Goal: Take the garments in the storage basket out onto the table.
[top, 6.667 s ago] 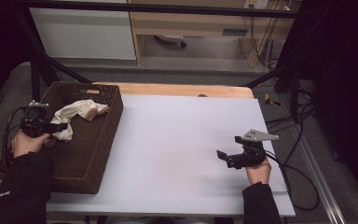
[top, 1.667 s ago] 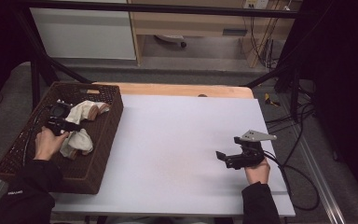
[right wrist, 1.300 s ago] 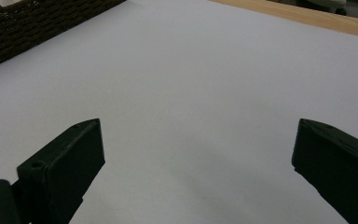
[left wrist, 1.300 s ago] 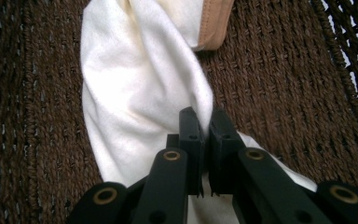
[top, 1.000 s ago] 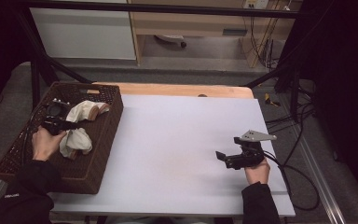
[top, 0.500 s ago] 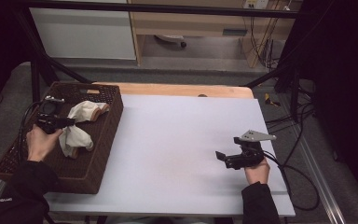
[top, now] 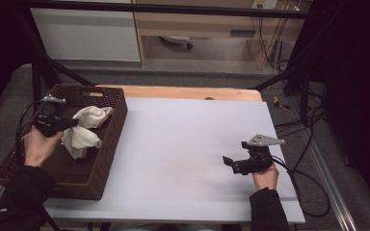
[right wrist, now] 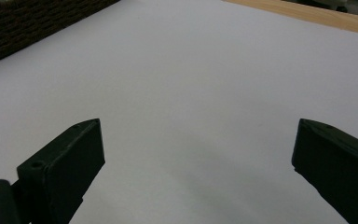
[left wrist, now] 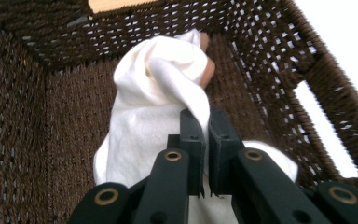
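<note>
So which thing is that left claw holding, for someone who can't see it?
Look to the dark woven basket at the table's left end. Inside it, the left gripper pinches a white cloth, the one pale, crumpled thing against the brown weave.

Crumpled white cloth (left wrist: 154,102), pinched up inside brown wicker basket (top: 101,159)

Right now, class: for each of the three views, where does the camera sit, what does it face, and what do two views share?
High view: above the table, looking forward and down; forearms, hands.
Left gripper view: on the left gripper, jaws shut on white cloth in the basket.
Right gripper view: on the right gripper, jaws open over the table.
Shared: cloth, basket.
</note>
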A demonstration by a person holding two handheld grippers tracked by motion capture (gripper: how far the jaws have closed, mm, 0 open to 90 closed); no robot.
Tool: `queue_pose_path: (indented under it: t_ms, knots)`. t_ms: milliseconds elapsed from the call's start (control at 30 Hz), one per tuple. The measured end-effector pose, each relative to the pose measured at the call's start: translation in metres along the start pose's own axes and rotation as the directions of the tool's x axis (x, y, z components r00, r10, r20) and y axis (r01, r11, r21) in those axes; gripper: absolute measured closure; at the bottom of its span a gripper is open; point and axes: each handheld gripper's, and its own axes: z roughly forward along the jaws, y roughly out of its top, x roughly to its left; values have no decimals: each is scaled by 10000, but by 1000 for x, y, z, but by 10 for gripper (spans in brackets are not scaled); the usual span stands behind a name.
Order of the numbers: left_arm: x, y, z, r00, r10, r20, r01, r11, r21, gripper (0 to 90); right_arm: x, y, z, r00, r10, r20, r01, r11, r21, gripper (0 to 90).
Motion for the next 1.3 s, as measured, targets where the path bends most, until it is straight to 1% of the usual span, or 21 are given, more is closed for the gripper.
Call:
queue_pose_path:
  t_ms: [133,167,267,300,567,800,833,967,1167,1300]
  knots:
    - [0,0,-8,10000,67,28,-66,9997,-220,856,0,0,1,10000,17,-5,-17,10000,15,29]
    - [-1,1,-10,10000,19,33,-18,9996,-288,856,1,0,1,10000,12,-9,-12,10000,35,29]
    - [-1,1,-15,10000,53,43,-51,9992,-404,857,1,0,1,10000,13,-14,-13,10000,53,29]
    - [-1,1,-17,9999,107,33,-106,9990,-436,856,1,0,2,10000,-11,1,11,10000,51,29]
    - [1,3,-32,9999,48,108,-40,9971,-760,858,1,0,0,10000,8,-2,-8,10000,-1,29]
    - [2,4,-43,9998,129,133,-117,9958,-906,859,1,0,1,10000,9,-18,-9,10000,6,29]
    - [1,4,-44,9998,104,156,-88,9954,-954,859,1,0,1,10000,13,-14,-13,10000,4,29]
    - [0,6,-52,9995,224,239,-197,9941,-1071,859,1,0,1,10000,10,-25,-10,10000,28,29]
    - [-1,10,-64,9991,236,361,-186,9910,-1324,860,1,0,1,10000,3,-18,-3,10000,34,29]
    - [-2,13,-71,9986,318,430,-256,9901,-1378,860,1,0,1,10000,6,-15,-6,10000,38,29]
